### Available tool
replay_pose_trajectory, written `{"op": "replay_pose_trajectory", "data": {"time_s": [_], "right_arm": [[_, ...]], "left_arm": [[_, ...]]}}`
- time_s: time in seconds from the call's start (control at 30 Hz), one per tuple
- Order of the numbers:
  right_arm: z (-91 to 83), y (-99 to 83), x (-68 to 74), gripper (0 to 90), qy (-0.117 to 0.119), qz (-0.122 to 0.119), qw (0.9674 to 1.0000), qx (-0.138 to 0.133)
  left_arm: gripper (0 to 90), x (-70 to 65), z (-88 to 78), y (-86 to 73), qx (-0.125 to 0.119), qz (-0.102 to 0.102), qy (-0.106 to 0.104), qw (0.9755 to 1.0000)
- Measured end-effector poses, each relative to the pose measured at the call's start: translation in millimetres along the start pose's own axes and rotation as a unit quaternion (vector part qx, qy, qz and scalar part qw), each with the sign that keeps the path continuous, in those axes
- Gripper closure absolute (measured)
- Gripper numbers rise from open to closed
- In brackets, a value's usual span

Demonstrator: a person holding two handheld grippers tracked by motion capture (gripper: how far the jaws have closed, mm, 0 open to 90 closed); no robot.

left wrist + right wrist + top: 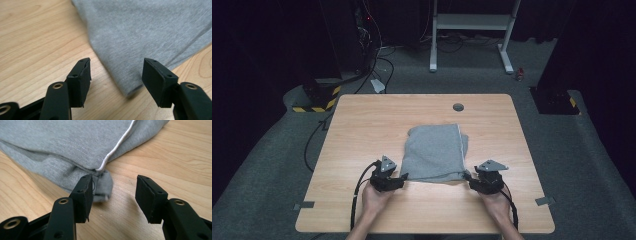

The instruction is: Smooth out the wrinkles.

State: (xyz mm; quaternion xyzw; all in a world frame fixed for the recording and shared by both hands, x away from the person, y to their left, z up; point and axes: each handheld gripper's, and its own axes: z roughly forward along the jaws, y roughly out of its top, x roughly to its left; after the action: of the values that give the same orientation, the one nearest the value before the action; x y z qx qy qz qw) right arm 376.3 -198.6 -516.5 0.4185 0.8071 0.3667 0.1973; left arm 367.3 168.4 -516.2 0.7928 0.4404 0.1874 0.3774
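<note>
Grey folded cloth (435, 151) lies flat on the wooden tabletop (362, 130), between the two grippers and a bit ahead of them. Left gripper (404, 176) sits at the cloth's near left corner, right gripper (467, 176) at its near right corner, each held by a hand (377, 196) coming in from the near edge; other hand (496, 200) w/ cable trailing back.

Left gripper view: gripper (117, 75) jaws stand wide, nothing pinched. Cloth corner (150, 37) pokes into the gap btw the jaws, tip closer to the right jaw, not touching either pad as far as can be seen. Bare tabletop (37, 37) off to the gripper's left.

Right gripper view: gripper (113, 195) jaws also wide, no grip. Cloth (62, 142) is ahead and to the gripper's left, white-piped seam (117, 146) running down toward the gap. A small rumpled bottom-layer corner (103, 186) lies just beside the left jaw, right at its tip; can't tell if it touches. Right jaw over bare wood (175, 157), well clear of fabric
</note>
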Motion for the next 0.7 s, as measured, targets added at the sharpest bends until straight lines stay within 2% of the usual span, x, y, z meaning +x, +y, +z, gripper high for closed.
{"op": "replay_pose_trajectory", "data": {"time_s": [0.13, 0.3, 0.5, 0.7], "right_arm": [[-8.8, 2.0, -5.1, 47.6, 0.005, 0.017, 0.9995, -0.024], [-16.3, 5.1, -11.9, 47.5, 0.002, 0.03, 0.9987, -0.041], [-23.6, 2.8, -21.0, 47.0, -0.003, 0.047, 0.9976, -0.051], [-34.4, 0.0, -33.9, 47.0, -0.008, 0.073, 0.9951, -0.066]], "left_arm": [[39.8, 4.6, -7.6, 2.0, -0.015, -0.008, 0.002, 0.9998], [39.5, 9.1, -14.6, 4.2, -0.029, -0.015, 0.009, 0.9994], [39.0, 17.1, -21.9, 3.9, -0.041, -0.028, 0.015, 0.9986], [38.5, 25.9, -29.9, 2.6, -0.05, -0.039, 0.026, 0.9976]]}}
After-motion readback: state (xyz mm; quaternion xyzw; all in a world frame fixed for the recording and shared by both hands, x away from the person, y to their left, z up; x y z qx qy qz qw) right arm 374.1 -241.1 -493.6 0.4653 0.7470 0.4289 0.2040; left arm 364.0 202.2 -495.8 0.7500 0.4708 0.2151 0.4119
